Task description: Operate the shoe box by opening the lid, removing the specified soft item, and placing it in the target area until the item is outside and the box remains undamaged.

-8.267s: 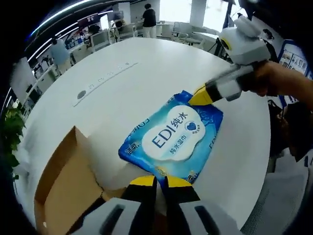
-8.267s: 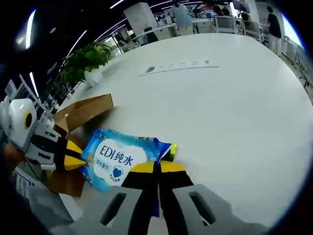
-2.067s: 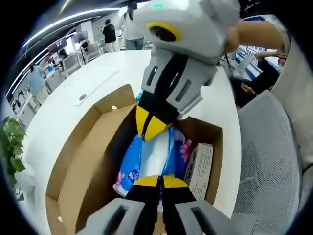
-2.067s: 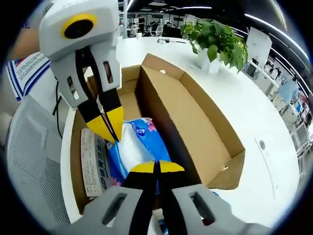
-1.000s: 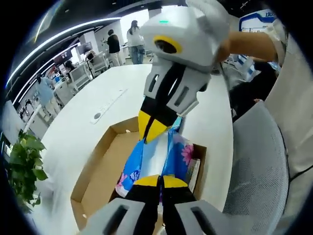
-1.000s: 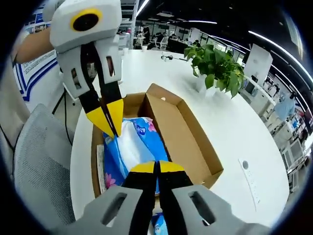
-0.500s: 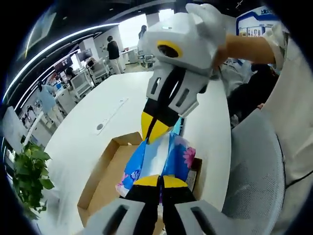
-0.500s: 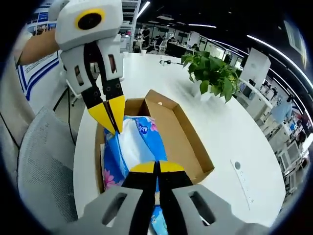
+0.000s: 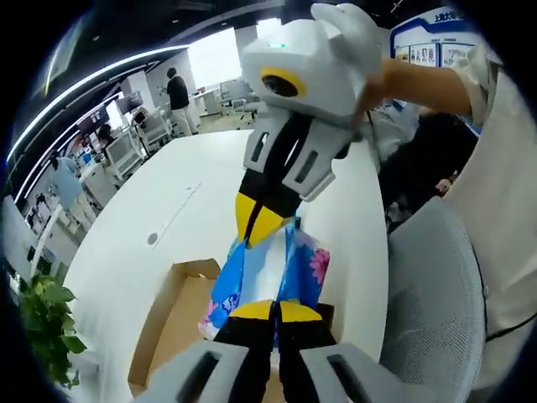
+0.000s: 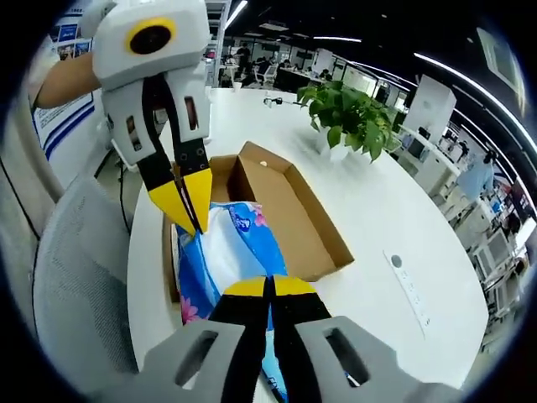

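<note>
— Two grippers on one tissue pack?
— Yes. Left gripper and right gripper each clench an opposite end, probably so the soft pack stays level and cannot sag.
— Where is it?
— Stretched between their tips, above the open shoe box on the white table.

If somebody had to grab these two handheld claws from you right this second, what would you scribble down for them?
Left gripper: shut on one end of the blue tissue pack.
Right gripper: shut on the pack's other end.
The pack hangs between the two grippers, lifted above the open cardboard box, which sits on the white table. The box looks undamaged, as far as can be seen.
Done: lid open, pack out of the box.
Left: carry the pack to the side, set it down on the table, then open both grippers.
</note>
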A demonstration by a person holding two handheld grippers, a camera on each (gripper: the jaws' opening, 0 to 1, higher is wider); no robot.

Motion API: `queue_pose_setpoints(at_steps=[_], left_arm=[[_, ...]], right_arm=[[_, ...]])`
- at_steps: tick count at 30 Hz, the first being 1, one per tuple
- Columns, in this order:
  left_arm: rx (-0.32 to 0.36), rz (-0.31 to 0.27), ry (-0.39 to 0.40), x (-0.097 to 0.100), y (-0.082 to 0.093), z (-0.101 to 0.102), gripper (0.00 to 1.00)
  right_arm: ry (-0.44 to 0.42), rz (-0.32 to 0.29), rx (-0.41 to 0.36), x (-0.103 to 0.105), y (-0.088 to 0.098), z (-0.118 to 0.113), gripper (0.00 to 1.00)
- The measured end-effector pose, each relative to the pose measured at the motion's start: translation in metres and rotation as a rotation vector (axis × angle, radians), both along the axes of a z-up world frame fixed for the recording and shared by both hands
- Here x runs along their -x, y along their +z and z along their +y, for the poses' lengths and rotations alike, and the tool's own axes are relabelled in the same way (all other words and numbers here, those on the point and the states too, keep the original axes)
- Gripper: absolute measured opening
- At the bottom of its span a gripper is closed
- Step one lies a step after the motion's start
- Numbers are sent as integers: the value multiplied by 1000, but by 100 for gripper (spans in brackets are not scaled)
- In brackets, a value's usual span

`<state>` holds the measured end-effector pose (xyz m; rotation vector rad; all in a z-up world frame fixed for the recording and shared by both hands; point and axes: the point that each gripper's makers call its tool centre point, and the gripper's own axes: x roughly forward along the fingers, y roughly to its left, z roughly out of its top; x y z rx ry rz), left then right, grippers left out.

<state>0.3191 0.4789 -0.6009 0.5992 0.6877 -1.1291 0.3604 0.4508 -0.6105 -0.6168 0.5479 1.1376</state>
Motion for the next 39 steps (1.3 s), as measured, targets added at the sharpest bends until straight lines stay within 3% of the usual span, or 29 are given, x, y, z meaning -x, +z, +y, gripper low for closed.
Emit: queue_pose_setpoints(at_steps=[39], left_arm=[[53, 18, -121, -31, -8, -126, 0]], right_arm=[[-106, 14, -11, -28, 0, -122, 0]])
